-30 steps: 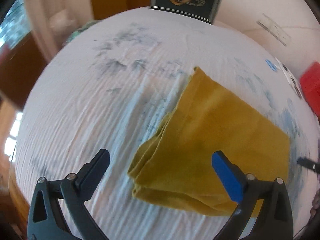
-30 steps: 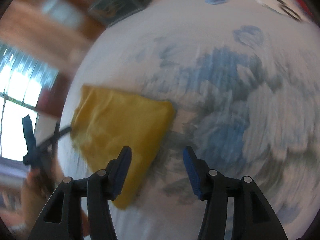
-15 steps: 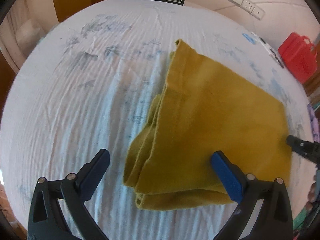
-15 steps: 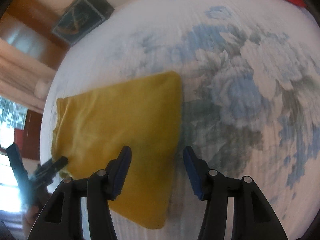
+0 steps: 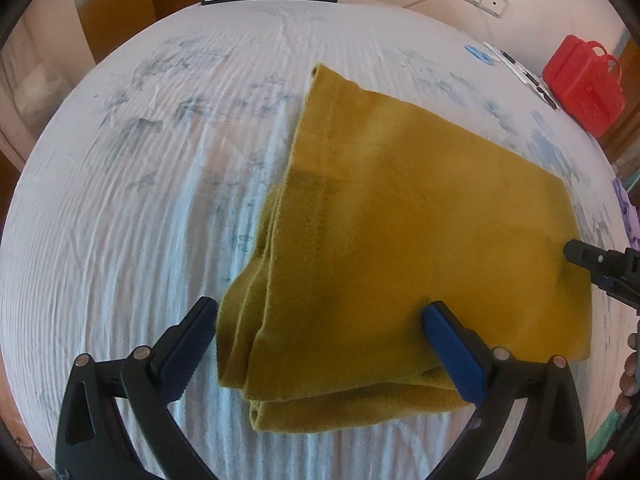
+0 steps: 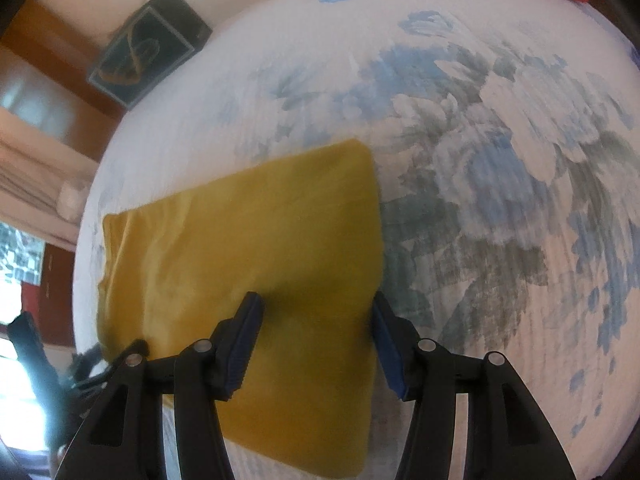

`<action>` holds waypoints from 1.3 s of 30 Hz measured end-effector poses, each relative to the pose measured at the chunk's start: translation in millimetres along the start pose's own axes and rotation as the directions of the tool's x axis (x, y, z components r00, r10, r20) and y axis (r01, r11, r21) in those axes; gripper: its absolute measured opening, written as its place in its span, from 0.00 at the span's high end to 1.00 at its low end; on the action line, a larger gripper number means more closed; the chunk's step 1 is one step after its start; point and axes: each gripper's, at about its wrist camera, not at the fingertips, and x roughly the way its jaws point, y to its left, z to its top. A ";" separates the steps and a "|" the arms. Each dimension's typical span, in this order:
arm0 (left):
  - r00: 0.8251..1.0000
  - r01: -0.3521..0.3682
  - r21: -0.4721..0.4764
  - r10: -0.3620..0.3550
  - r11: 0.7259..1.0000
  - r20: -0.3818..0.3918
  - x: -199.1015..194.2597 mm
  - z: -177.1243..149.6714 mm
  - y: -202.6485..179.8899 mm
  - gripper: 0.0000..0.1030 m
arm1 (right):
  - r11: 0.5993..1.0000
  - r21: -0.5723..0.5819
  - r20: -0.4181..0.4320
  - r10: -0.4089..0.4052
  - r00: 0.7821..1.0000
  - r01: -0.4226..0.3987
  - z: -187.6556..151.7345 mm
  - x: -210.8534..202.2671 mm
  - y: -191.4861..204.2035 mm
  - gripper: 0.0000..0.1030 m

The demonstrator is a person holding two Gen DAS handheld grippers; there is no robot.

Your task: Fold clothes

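left gripper (image 5: 320, 344) fingers spread over near edge of folded mustard garment (image 5: 400, 240). right gripper (image 6: 316, 340) fingers spread, straddling garment's right edge. garment flat mid-bed (image 5: 120, 220), floral sheet. red case (image 5: 584, 84) at far right corner.

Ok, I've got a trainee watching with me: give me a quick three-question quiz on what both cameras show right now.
1. True or false: the left gripper is shut on the yellow cloth.
2. Which lies near the bed's far edge beside the red case? A) scissors B) a mug C) a shoe
3. Fill in: the right gripper has its jaws spread over the cloth's ____ edge, seen from its own camera.

Key: 1 false, both jaws stand open; 2 A; 3 right.
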 end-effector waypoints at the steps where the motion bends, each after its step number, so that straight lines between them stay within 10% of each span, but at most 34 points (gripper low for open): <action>1: 1.000 -0.001 -0.001 0.001 1.000 0.002 0.1 -0.3 0.1 0.00 | 1.000 -0.005 0.005 -0.001 1.000 0.001 -1.0 -0.3 0.3 0.47; 6: 0.999 0.037 -0.003 -0.037 0.999 0.008 -7.7 -3.0 -2.7 0.26 | 0.999 -0.034 0.008 -0.038 0.999 0.039 -3.4 -0.2 6.3 0.47; 10: 0.996 0.086 -0.019 -0.086 0.996 -0.005 -13.5 -3.5 -0.9 0.53 | 0.996 -0.050 0.001 -0.069 0.998 0.069 -5.5 -0.6 12.4 0.72; 31: 0.992 0.125 0.048 -0.124 0.991 -0.015 -11.2 2.2 -3.1 0.66 | 0.994 -0.105 -0.006 -0.036 0.999 0.035 -4.8 3.5 6.0 0.75; 39: 0.996 0.087 0.015 -0.087 0.996 -0.023 -13.3 -1.4 -12.1 0.70 | 0.957 -0.242 0.005 -0.163 0.987 0.159 -12.9 8.3 26.8 0.78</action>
